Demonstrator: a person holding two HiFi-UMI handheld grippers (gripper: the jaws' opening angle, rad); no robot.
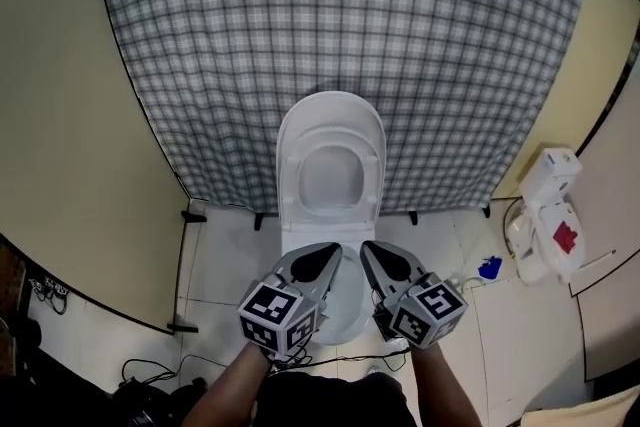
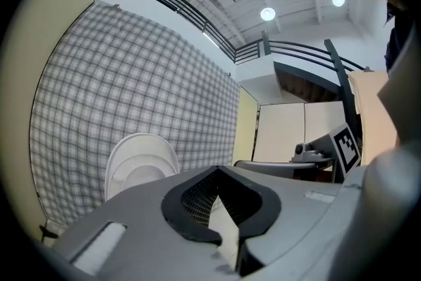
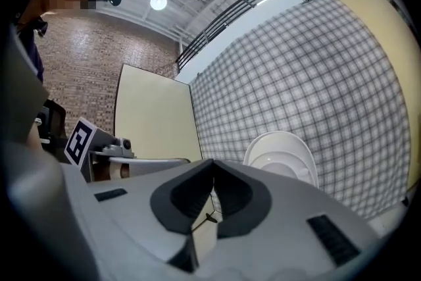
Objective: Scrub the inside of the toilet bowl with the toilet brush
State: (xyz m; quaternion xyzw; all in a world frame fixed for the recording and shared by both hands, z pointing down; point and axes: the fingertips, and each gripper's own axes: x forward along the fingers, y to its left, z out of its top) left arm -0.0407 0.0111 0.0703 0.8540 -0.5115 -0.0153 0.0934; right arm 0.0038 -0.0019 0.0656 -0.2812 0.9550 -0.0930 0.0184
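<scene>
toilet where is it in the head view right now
Centre of the head view: the toilet stands with its lid raised against the checked backdrop, its bowl partly hidden behind the left gripper and right gripper.

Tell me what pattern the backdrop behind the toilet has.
The backdrop is grey-and-white checked; head view shows it best.

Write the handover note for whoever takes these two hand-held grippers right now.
The left hand-held gripper is shut and empty, held in front of the toilet.
The right hand-held gripper is shut and empty, beside it.
The white ceramic toilet stands against the grey checked cloth backdrop, with its seat and lid raised.
No toilet brush is recognisable in any view. A white object with a red patch stands on the floor to the right; what it is cannot be told.
Done: no step visibly done.
Left: find and grip the brush, then scrub inside the bowl.
</scene>
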